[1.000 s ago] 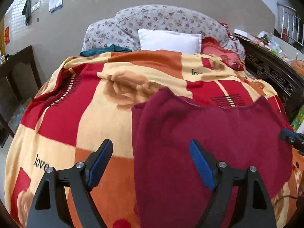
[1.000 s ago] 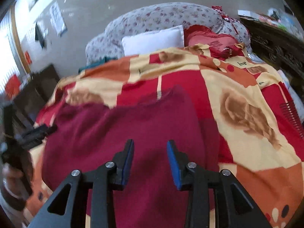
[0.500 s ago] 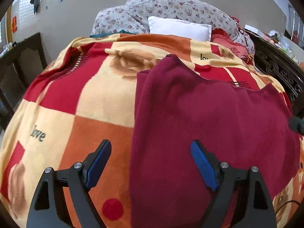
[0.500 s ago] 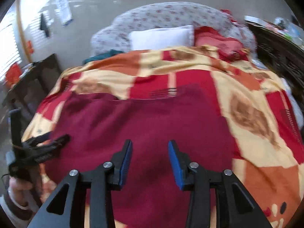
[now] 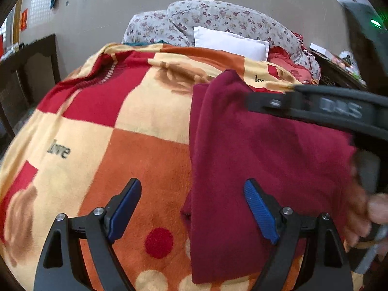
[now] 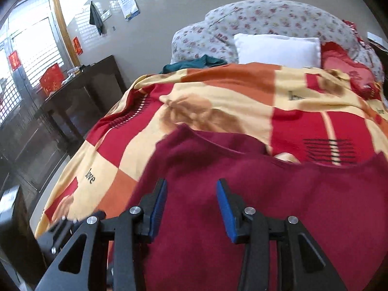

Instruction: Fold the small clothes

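A dark red garment lies spread flat on the patterned blanket, seen also in the right wrist view. My left gripper is open wide and empty, straddling the garment's left edge near its lower corner. My right gripper is open and empty, low over the garment's left part. In the left wrist view the right gripper's black body reaches across the garment from the right, held by a hand. The left gripper's body shows at lower left in the right wrist view.
A white pillow and a floral quilt lie at the bed's head, with a teal cloth and a red cushion. A dark wooden table stands left of the bed. Dark carved furniture is at right.
Both grippers have shifted left along the garment. The right gripper now crosses the left wrist view close by. Both stay open.
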A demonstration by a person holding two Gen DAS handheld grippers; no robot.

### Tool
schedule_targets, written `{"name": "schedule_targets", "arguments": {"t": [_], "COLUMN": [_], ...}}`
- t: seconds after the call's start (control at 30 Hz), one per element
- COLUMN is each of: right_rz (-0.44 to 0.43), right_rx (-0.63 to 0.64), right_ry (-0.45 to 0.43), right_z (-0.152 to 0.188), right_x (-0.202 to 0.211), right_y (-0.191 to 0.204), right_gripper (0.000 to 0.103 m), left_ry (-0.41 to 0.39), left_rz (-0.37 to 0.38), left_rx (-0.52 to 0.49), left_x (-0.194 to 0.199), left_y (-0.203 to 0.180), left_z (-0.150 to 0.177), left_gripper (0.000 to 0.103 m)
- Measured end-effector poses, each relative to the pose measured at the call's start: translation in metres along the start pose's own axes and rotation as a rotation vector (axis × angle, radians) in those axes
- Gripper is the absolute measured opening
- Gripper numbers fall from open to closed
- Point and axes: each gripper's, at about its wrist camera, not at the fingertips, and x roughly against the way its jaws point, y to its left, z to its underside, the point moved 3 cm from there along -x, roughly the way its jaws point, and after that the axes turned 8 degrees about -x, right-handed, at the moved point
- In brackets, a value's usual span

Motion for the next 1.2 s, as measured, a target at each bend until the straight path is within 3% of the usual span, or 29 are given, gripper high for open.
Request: {"name": "schedule_targets", "arguments": {"t": [0.17,0.5,0.7,0.8,1.03,1.2], "right_rz": [0.065,0.104,0.057,0.054,0.176,0.309], "right_rx": [0.031,0.046,-0.006,-0.013,0.018,0.115], "right_ry": [0.056,0.091,0.044,0.011,0.012,0.112], "right_z": [-0.015,-0.033,-0.027,-0.015,0.041,0.088], "right_x": [-0.045,-0.09,-0.041,-0.008,0.057,0.036], "right_y": [0.005,0.003,-0.003,-0.011,-0.048,-0.063], "right_gripper": [0.045,0.046,0.048,0.059,0.059,0.059], "left_ry": [0.027,0.031,-0.003,-0.011,0.002,-0.003], "left_rz": [0.084,0.124,0.119,0.114,0.122,0.115], "left_rx": [0.049,0.082,0.055,0.048,0.067,0.028], "left_x": [-0.01,-0.019,-0.013,-0.013,-0.02,-0.02], "left_y": [0.011,0.023,0.02,0.019,0.021,0.014], "left_z": [0.007,0.01,0.01,0.01,0.012,0.013], "left_gripper": [0.087,0.091,0.091,0.091,0.092,0.092]}}
